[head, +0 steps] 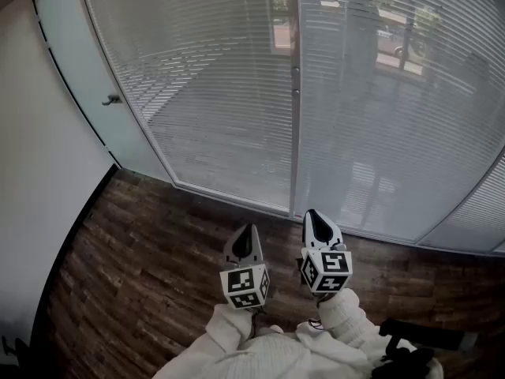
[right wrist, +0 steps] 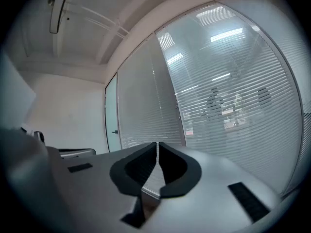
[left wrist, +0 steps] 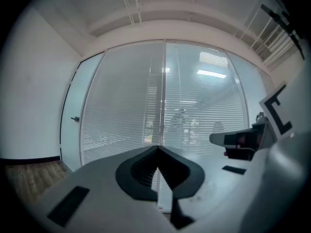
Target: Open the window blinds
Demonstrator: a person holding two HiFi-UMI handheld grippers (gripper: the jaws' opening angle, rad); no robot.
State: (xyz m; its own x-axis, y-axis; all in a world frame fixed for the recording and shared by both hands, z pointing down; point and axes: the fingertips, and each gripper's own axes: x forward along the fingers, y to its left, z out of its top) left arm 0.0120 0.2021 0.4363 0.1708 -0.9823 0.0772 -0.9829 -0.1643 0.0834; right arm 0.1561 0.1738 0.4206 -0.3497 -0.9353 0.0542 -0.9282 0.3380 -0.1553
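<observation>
White slatted blinds [head: 221, 101] hang behind two tall glass panels, split by a narrow vertical frame post [head: 294, 93] with small knobs on it. The slats are partly tilted, so shapes outside show through. My left gripper [head: 251, 229] and right gripper [head: 313, 214] are held level side by side over the wooden floor, a short way back from the glass, touching nothing. Both are shut with nothing between the jaws. The left gripper [left wrist: 157, 148] faces the post [left wrist: 164, 91] and blinds [left wrist: 121, 101]; the right gripper [right wrist: 158, 143] faces the blinds [right wrist: 228, 96] at an angle.
A frosted glass door [head: 75, 61] with a small handle [head: 113, 99] stands left of the blinds, beside a white wall [head: 31, 188]. Dark wooden flooring [head: 150, 267] runs up to the glass. A black object [head: 418, 346] lies at the lower right by my sleeve.
</observation>
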